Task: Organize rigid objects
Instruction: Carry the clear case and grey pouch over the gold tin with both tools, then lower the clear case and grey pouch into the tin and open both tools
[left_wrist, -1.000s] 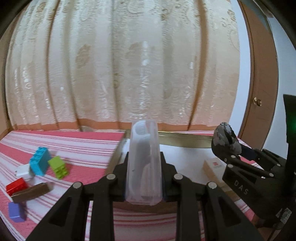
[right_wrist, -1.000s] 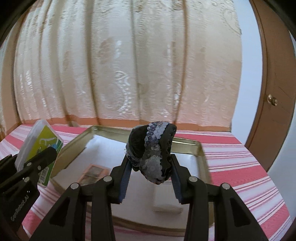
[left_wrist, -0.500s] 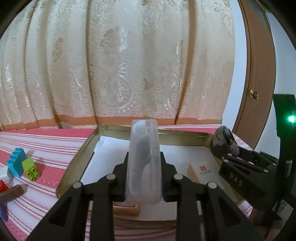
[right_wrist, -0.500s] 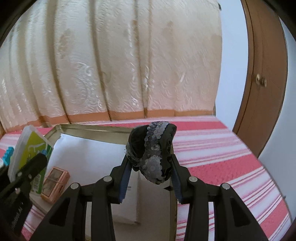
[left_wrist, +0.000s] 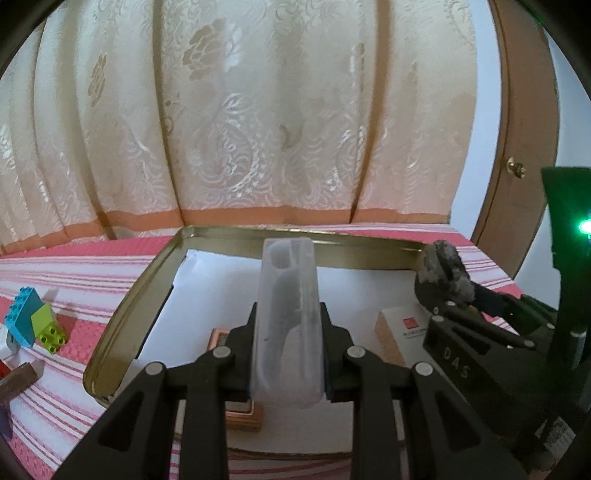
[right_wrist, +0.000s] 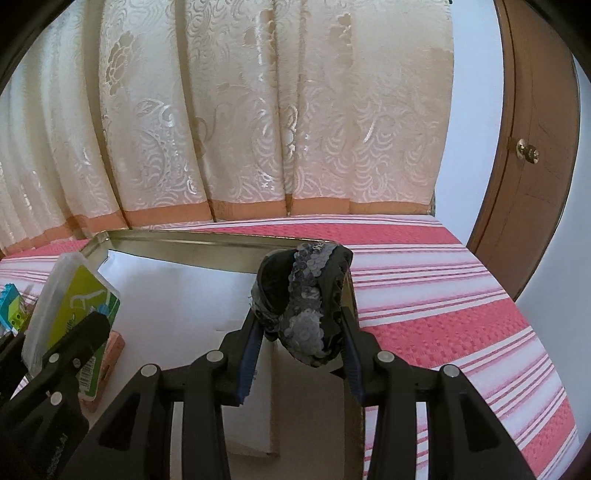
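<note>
Left gripper (left_wrist: 288, 354) clamped on a translucent plastic case (left_wrist: 287, 314), held upright at centre frame, w/ a green printed card face showing from the right-wrist view at lower left (right_wrist: 74, 317). Right gripper (right_wrist: 301, 339) squeezing a dark sequinned hair clip (right_wrist: 304, 306), blue pads (right_wrist: 248, 354) pressed on both sides; same clip seen at right of the left-wrist view (left_wrist: 443, 273). Both tools are over the gold metal tray (left_wrist: 122, 314), which sits mid-frame w/ a white paper liner (left_wrist: 207, 291) inside. In the tray: a small copper-framed box (left_wrist: 243, 417) just below the case, partly hidden by the fingers, and a tan box w/ a red square label (left_wrist: 399, 328) at right, near the right gripper. Tray rests on a pink-and-white striped cloth (right_wrist: 443, 295). Far left of the left-wrist view, outside the tray: blue and lime toy bricks (left_wrist: 35, 319) touching each other, plus a brown block (left_wrist: 16, 380) at lower left edge. Cream patterned curtain (left_wrist: 258, 129) fills the top; wooden door w/ brass knob (right_wrist: 527, 150) upper right.
</note>
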